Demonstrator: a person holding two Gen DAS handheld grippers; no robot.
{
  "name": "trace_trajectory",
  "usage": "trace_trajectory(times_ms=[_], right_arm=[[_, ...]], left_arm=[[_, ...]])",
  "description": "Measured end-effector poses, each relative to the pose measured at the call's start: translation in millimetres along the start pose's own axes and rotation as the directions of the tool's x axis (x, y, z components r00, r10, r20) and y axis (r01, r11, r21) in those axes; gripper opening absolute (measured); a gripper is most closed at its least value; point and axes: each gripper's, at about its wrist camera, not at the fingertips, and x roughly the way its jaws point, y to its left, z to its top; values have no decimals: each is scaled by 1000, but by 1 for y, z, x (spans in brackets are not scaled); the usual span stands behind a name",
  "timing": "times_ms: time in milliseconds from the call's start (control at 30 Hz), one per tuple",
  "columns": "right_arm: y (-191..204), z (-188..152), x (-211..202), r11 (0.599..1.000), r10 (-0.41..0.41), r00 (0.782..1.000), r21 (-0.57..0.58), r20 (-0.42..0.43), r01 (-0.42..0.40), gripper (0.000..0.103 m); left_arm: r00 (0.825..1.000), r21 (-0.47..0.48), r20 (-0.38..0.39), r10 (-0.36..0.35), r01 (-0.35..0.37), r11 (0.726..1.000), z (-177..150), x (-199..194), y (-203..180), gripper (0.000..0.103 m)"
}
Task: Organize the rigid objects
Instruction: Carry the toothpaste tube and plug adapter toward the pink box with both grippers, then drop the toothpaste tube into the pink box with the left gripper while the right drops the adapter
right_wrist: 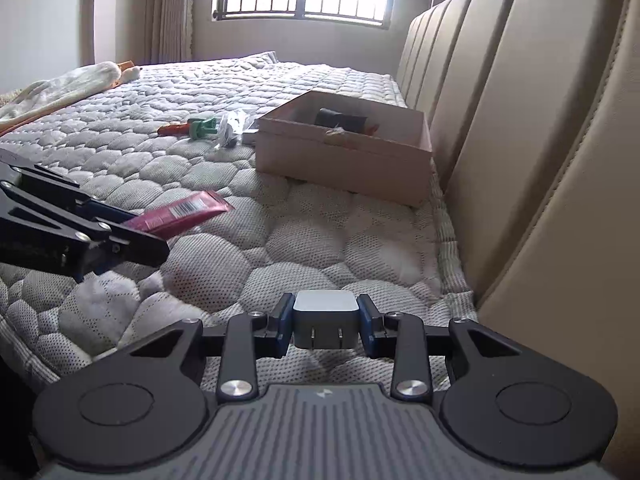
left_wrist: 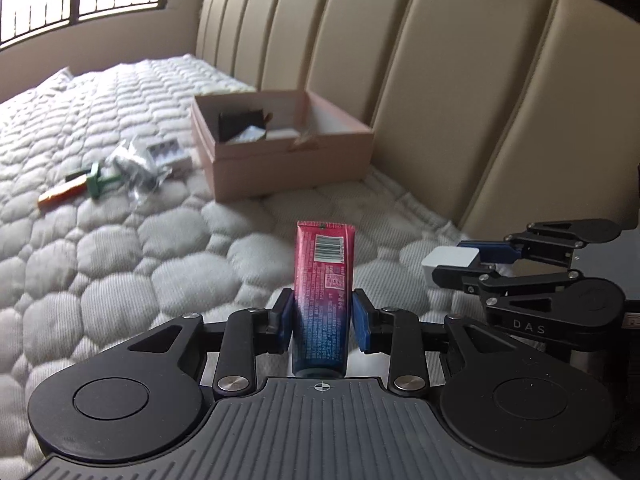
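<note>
The left claw (left_wrist: 322, 324) is clamped on a red-and-blue tube (left_wrist: 323, 280), its blue pads pressing both sides of the lower, blue part; the tube stands up through the centre of the left wrist view, barcode end uppermost, lifted clear of the quilted bed (left_wrist: 120, 272). At the right edge of that frame the right claw (left_wrist: 456, 262) grips a white plug adapter (left_wrist: 448, 260); in the right wrist view the same adapter (right_wrist: 325, 318) sits low in the centre, squeezed between the blue pads, its two metal prongs facing the camera. The left claw (right_wrist: 132, 236) enters that view from the left edge with the tube (right_wrist: 180, 216) sticking out toward the middle. An open pink box (left_wrist: 280, 164) lies on the bed in the upper centre of the left view, beside the beige padded headboard (left_wrist: 440, 80), with dark items inside; left of the box lie a crumpled clear wrapper (left_wrist: 132, 168), a green piece (left_wrist: 96, 180) and an orange pen-like object (left_wrist: 60, 194), close together on the quilt.
</note>
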Motion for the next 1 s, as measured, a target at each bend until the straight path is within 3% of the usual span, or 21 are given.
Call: trace_trajectory(times_ms=[100, 200, 267, 333, 400, 467, 600, 700, 833, 1000], right_arm=[[-8, 13, -2, 1000, -7, 1000, 21, 26, 6, 33], [-15, 38, 0, 999, -42, 995, 28, 87, 39, 32], [-20, 67, 8, 995, -93, 986, 53, 141, 86, 32], [-26, 100, 20, 990, -119, 973, 94, 196, 102, 32], [-30, 130, 38, 981, -176, 950, 132, 259, 145, 33], [-36, 152, 60, 974, -194, 940, 169, 282, 150, 37], [-40, 145, 77, 980, -101, 963, 191, 252, 53, 60], [-31, 116, 81, 989, -109, 966, 121, 234, 83, 60], [-24, 89, 94, 994, -53, 986, 102, 161, 37, 60], [2, 88, 106, 998, 14, 991, 62, 133, -22, 60]], left_arm=[[999, -28, 33, -36, 37, 999, 25, 3, 11, 34], [991, -50, 122, -57, 64, 997, 71, 4, 28, 34], [978, -37, 202, -47, 55, 998, 109, 8, 36, 34], [958, -75, 277, -70, 94, 993, 145, 19, 51, 34], [957, -130, 255, -137, 175, 976, 180, 50, 70, 34], [966, -177, 206, -158, 196, 965, 198, 86, 83, 35], [982, -167, 165, -93, 121, 979, 193, 119, 97, 35], [987, -222, 158, -44, 79, 972, 175, 116, 128, 34], [992, -296, 95, 85, -53, 954, 153, 105, 192, 34], [975, -356, 39, 219, -191, 915, 124, 83, 262, 34]])
